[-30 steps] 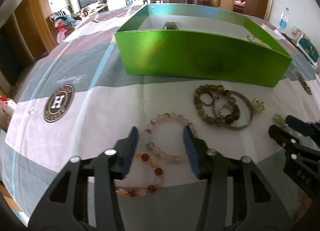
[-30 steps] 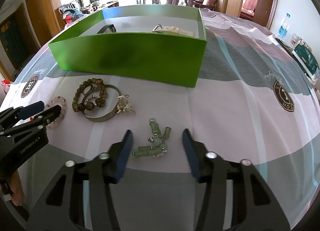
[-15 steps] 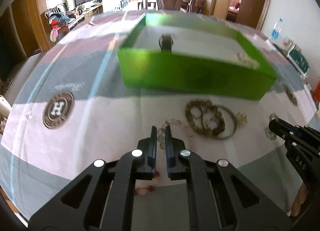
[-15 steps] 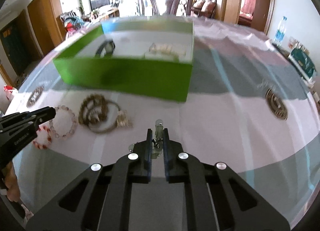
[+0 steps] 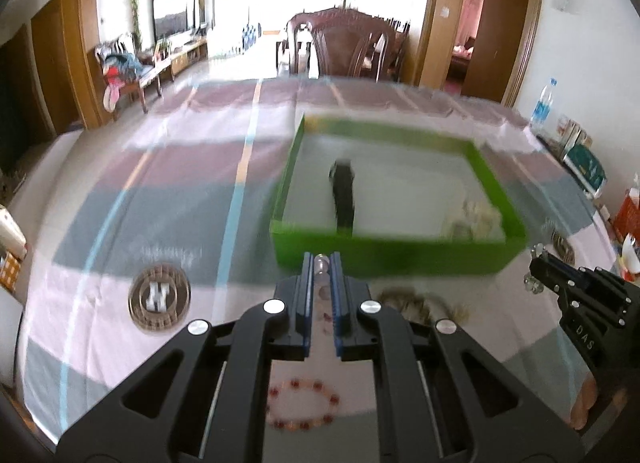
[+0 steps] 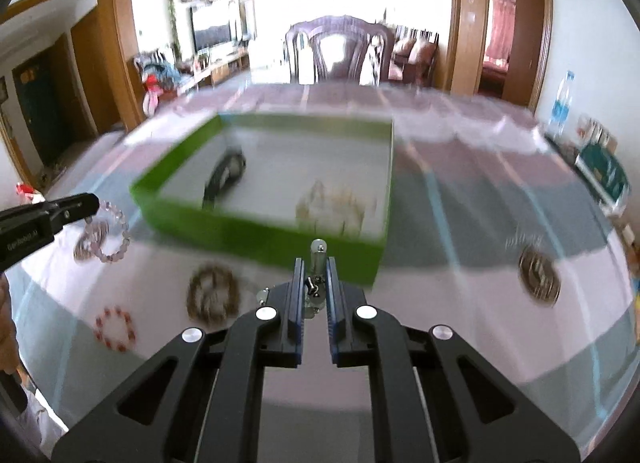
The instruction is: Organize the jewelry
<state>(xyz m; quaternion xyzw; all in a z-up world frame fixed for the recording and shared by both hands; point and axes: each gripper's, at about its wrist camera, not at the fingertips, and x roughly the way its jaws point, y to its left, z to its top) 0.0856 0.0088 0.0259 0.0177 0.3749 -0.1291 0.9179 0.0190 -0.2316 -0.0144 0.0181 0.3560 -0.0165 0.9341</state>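
Both grippers hung above the table: the left gripper was clamped on a pale bead bracelet, the right gripper on a green pendant piece. Beyond them sat the green box, holding 1 black band, then the brown bead bracelet and red bead bracelet on the cloth.

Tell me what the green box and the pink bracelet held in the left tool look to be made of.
Green box: likely cardboard with a glossy finish, going by its thin, straight walls and soft sheen. Pink bracelet: round translucent beads, probably glass or polished stone; they let light through, but blur leaves it open.
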